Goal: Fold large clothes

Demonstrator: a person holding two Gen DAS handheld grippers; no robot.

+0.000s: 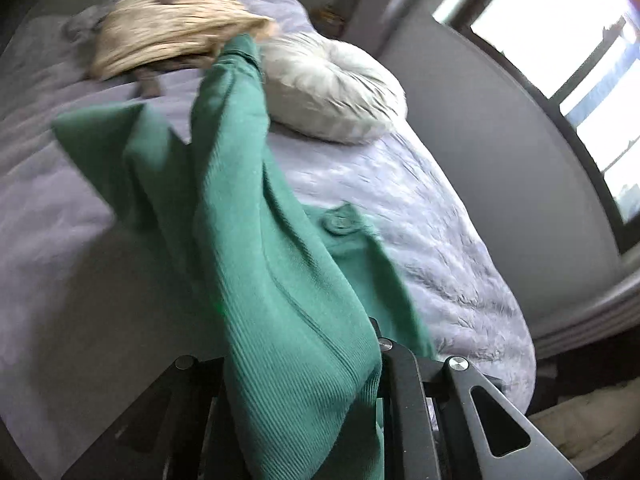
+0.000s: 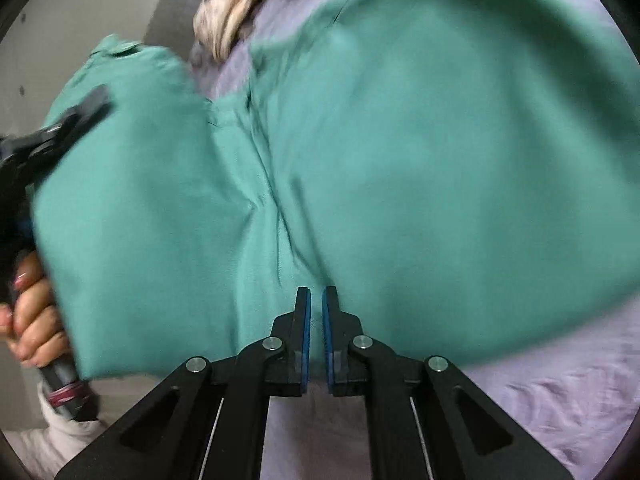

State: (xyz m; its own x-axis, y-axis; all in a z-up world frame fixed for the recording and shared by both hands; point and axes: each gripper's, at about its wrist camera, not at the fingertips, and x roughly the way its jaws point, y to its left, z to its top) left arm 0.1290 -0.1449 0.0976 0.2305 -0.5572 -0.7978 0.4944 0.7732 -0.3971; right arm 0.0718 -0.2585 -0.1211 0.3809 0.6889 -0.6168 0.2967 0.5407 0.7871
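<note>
hanging between the two tongs over the lavender bed (image 1: 400, 200), the green knit cardigan (image 1: 256, 240) is drooping in soft folds, and it is looking limp, stretchy and fairly light, though bulky enough to sag under its own weight. the left tongs (image 1: 304, 392) are gripping a bunch of the ribbed fabric close to the camera, near the buttoned edge where one green button (image 1: 340, 222) is showing; the right wrist view is showing the same left tongs (image 2: 94, 100) pinching the garment's far corner. the right tongs (image 2: 316, 300) are standing nearly closed with a thin gap between the blue pads (image 2: 306, 332), and whether they are actually pinching the cardigan's (image 2: 400, 160) lower edge is hard to tell. since knit like this is likely to slide and stretch, taking hold at seams, shoulders or hem corners is looking wiser than grabbing loose middle cloth. a fluffy white cushion (image 1: 332, 88) and a beige garment (image 1: 160, 28) are lying further up the bed.
</note>
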